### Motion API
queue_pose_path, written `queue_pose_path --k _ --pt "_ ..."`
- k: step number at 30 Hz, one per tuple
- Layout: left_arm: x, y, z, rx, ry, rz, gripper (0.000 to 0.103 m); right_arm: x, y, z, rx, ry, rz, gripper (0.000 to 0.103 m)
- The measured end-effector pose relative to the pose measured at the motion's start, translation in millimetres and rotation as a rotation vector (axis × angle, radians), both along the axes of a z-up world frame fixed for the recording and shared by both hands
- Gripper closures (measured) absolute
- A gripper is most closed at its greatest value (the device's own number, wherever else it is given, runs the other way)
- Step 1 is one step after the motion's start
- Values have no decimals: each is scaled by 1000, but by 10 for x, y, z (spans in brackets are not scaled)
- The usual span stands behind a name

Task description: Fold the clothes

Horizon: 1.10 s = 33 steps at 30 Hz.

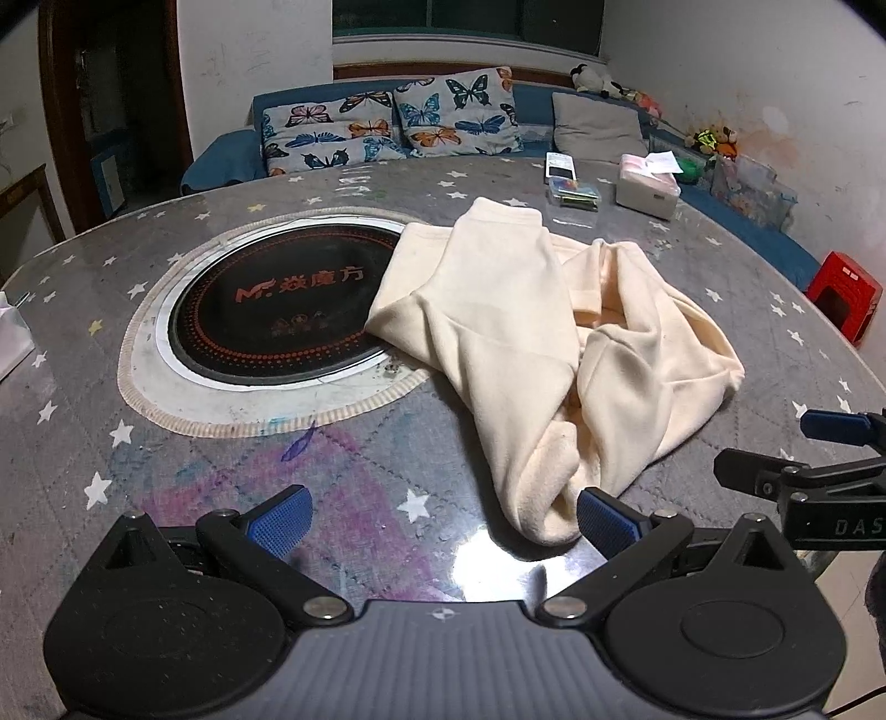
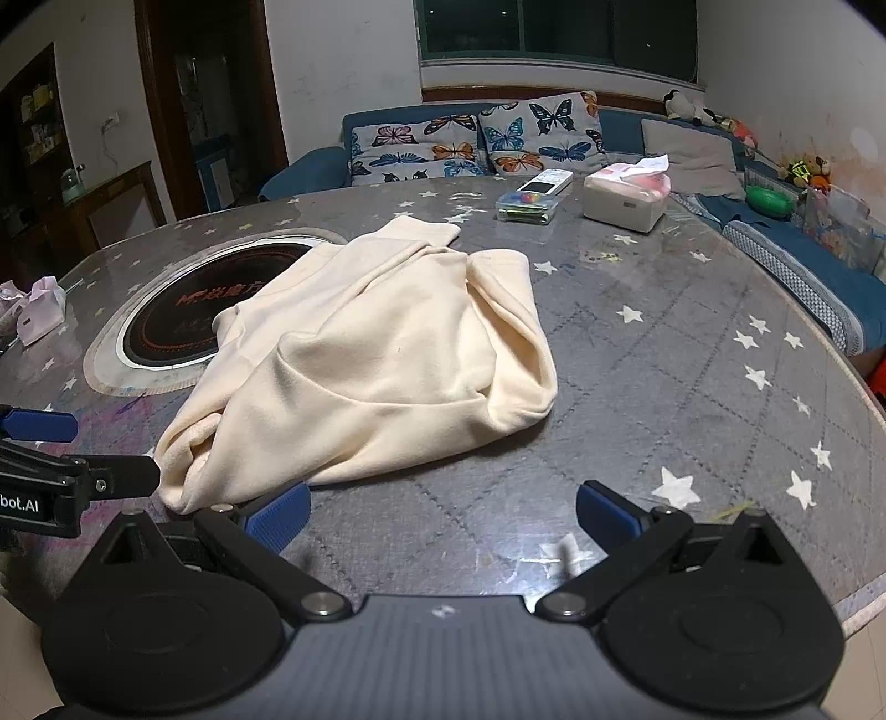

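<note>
Holding both grippers low over the near table edge, I keep their jaws spread wide and empty. My left gripper [image 1: 443,518] has its right pad just beside the garment's nearest corner; my right gripper [image 2: 443,512] has its left pad by the hem. The cream garment [image 2: 376,360] lies crumpled on the grey starred table [image 2: 664,354], partly overlapping the round black cooktop [image 1: 277,304].

White scuffed walls [image 2: 343,61], a dark window [image 2: 554,27] up top, blue sofa [image 1: 221,160] with butterfly cushions [image 1: 459,111], wooden door frame [image 2: 149,99] left, red stool [image 1: 844,293] right.
</note>
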<state>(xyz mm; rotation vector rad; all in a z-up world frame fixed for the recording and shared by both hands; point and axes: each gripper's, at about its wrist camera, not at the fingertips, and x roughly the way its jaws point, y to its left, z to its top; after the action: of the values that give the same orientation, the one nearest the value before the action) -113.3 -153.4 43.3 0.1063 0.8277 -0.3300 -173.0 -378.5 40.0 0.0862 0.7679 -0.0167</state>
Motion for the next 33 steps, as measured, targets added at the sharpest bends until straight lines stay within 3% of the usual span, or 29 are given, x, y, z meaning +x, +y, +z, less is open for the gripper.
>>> queue_pose_path --k 33 --pt "128 -87 53 19 -13 -18 0 185 44 81 -26 -12 35 0"
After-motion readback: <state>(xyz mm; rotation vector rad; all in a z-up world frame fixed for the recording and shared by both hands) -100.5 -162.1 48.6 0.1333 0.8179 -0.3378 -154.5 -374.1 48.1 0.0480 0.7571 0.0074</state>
